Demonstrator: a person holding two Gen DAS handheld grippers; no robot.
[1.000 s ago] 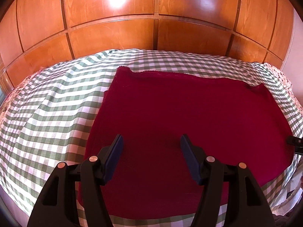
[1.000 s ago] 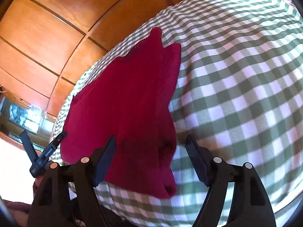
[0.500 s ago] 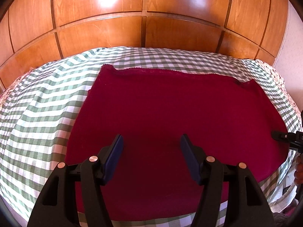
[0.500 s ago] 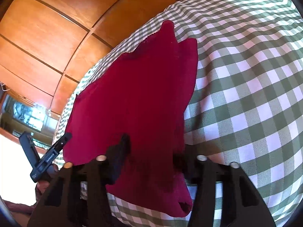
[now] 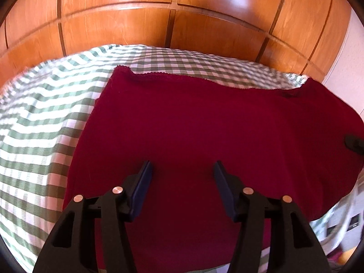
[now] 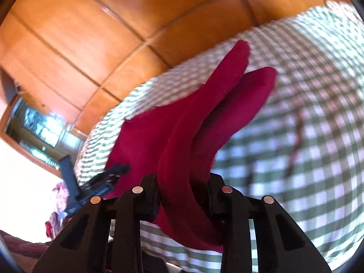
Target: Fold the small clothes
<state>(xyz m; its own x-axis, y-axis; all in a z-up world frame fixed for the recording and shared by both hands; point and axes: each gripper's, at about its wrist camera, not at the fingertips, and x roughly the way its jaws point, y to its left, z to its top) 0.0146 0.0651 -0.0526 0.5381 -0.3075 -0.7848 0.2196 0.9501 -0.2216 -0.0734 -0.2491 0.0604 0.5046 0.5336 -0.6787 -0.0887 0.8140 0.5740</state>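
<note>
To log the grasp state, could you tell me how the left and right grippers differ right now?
The left gripper has its jaws apart and closing, hovering over the flat red cloth; the right gripper is closing on a bunched fold of it. The left holds nothing; the right's fold is lifted. Both have black fingers.

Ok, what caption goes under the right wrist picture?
Right gripper closing on a bunched edge of the red cloth, lifted off the checked tablecloth.
</note>
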